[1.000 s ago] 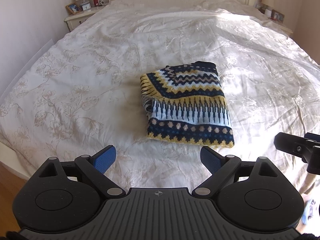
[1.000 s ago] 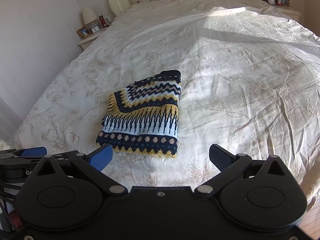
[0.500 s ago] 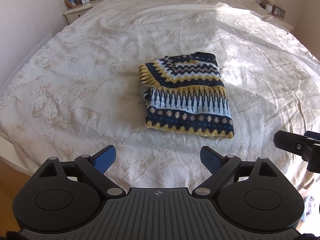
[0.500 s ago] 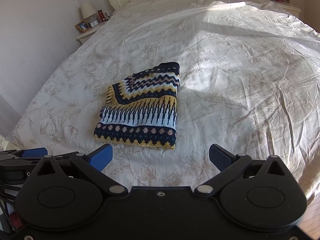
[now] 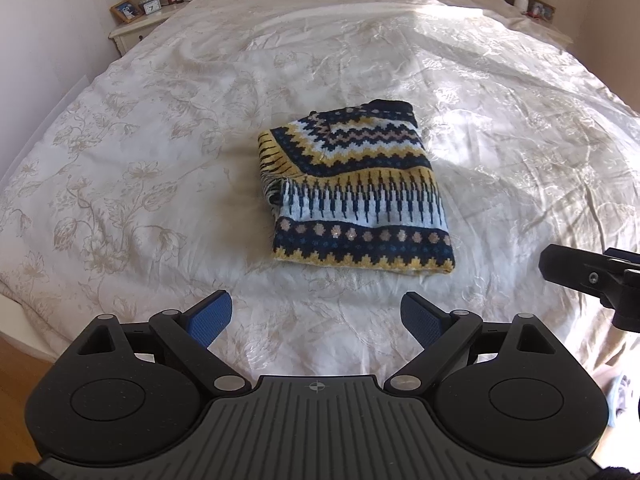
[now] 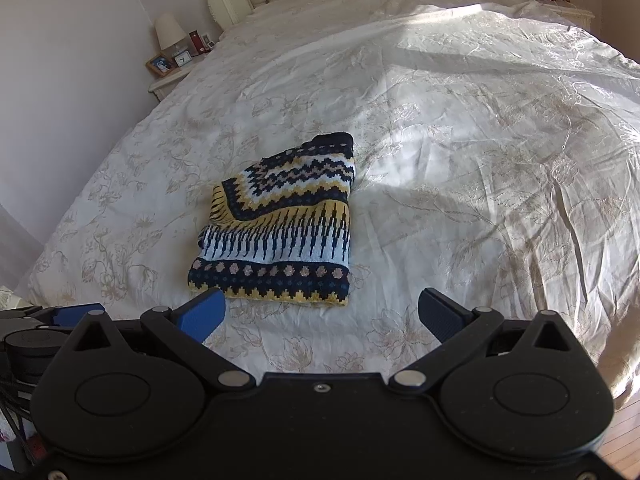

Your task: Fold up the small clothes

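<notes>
Both views have slid slightly toward the far end of the bed since a second ago: the headboard has dropped out of my left view and the sweater sits a little lower in both, though it has not shifted on the cover. My left tool [image 5: 316, 318] hangs with its blue pads wide apart and nothing between them, and my right tool [image 6: 322, 314] is spread just as wide and empty.

The patterned knit sweater [image 5: 358, 196] lies folded into a compact rectangle near the middle of the bed [image 5: 140, 168], on the cream floral duvet, near my tools but clear of them. Its hem band faces me; a looser, bunched edge shows on its left side.

I judge the fold as good as done. The knit looks thick, soft and floppy, light enough for one tool but prone to sagging open if lifted by a single layer. It should not slip much on the pads. If I must move or tidy it, I would pinch through all layers at the two near corners, one tool each.
</notes>
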The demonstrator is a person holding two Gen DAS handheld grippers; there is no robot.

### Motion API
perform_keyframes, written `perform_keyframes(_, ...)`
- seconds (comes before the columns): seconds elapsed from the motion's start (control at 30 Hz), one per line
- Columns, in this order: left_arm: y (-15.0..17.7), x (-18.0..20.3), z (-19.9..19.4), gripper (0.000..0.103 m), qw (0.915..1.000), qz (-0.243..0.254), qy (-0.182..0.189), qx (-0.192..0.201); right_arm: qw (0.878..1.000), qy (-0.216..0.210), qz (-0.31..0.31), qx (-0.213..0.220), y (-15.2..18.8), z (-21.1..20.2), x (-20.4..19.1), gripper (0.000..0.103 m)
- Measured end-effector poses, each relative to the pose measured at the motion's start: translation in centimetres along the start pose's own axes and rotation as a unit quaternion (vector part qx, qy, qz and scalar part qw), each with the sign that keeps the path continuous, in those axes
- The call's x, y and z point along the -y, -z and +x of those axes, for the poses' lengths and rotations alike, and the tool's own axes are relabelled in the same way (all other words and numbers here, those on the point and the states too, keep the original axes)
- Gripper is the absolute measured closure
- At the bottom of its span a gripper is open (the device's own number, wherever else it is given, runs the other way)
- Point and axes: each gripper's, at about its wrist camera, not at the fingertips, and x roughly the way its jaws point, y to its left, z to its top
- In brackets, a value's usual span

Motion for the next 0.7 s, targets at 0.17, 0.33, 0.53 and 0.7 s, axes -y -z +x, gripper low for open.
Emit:
perform_keyframes(0.17,-0.08,0.33,0.22,0.011,1.0,0.003,0.004,-0.004,1.0,0.001,0.005,0.001,-0.02,-0.1,0.24,0.001)
perform_keyframes(0.33,-0.04,0.39,0.39,0.011,0.9999,0.004,0.006,-0.008,1.0,0.0,0.006,0.001,-0.07,-0.04,0.32,0.001)
perform_keyframes(0.53,0.04,0.36,0.63,0.011,0.9999,0.003,0.005,-0.014,1.0,0.0,0.008,-0.002,-0.1,0.14,0.44,0.001)
perform_keyframes(0.7,0.02,0.29,0.98,0.011,0.9998,0.002,0.005,-0.018,1.0,0.001,0.011,-0.003,-0.15,0.24,0.56,0.001)
